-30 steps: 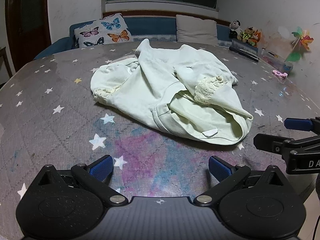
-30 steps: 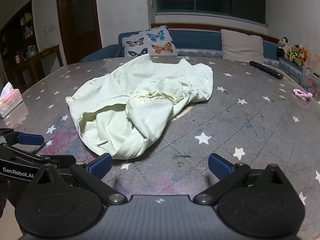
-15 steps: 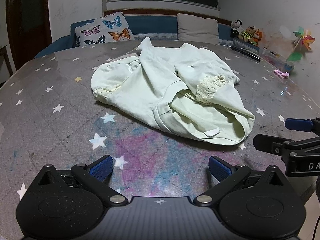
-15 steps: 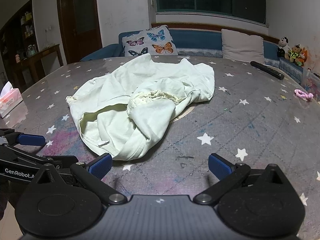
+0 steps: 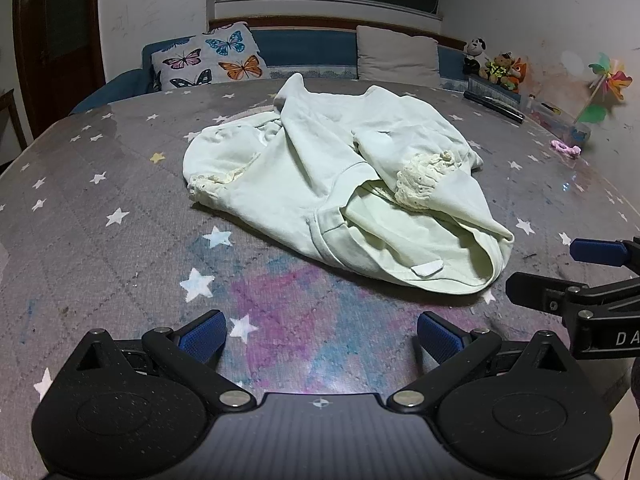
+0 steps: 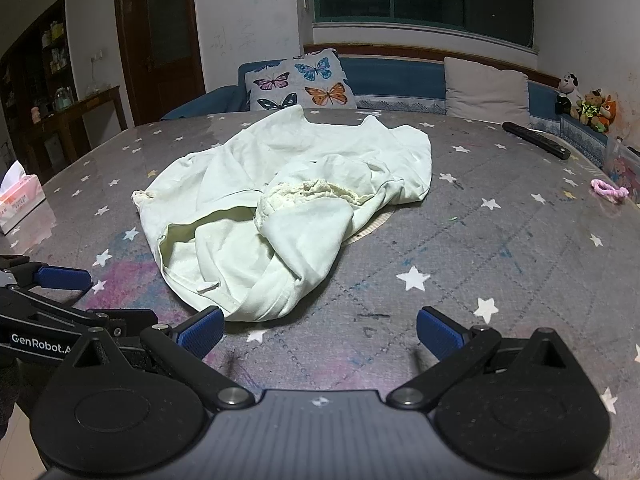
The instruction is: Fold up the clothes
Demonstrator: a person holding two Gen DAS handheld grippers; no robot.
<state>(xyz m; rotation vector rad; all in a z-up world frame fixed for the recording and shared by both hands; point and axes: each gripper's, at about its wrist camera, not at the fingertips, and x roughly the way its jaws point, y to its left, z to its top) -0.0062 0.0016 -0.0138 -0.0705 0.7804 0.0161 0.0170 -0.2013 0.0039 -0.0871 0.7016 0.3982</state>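
A pale green garment (image 5: 320,184) with lace-trimmed cuffs lies crumpled in a heap on the grey star-print table (image 5: 100,240); it also shows in the right wrist view (image 6: 288,208). My left gripper (image 5: 320,332) is open and empty, a short way in front of the garment's near hem. My right gripper (image 6: 320,330) is open and empty, its left fingertip close to the hem. Each gripper shows in the other's view: the right one (image 5: 568,272) at the right edge, the left one (image 6: 72,296) at the left edge.
A tissue box (image 6: 20,196) stands at the table's left edge. A black remote (image 6: 536,140), a pink hair tie (image 6: 608,190) and a pinwheel (image 5: 604,88) are at the right. A sofa with a butterfly cushion (image 5: 208,60) is behind the table.
Both grippers have moved slightly forward toward the garment, which now sits a little closer in both views. The garment has not moved on the table. Both jaws stay open.
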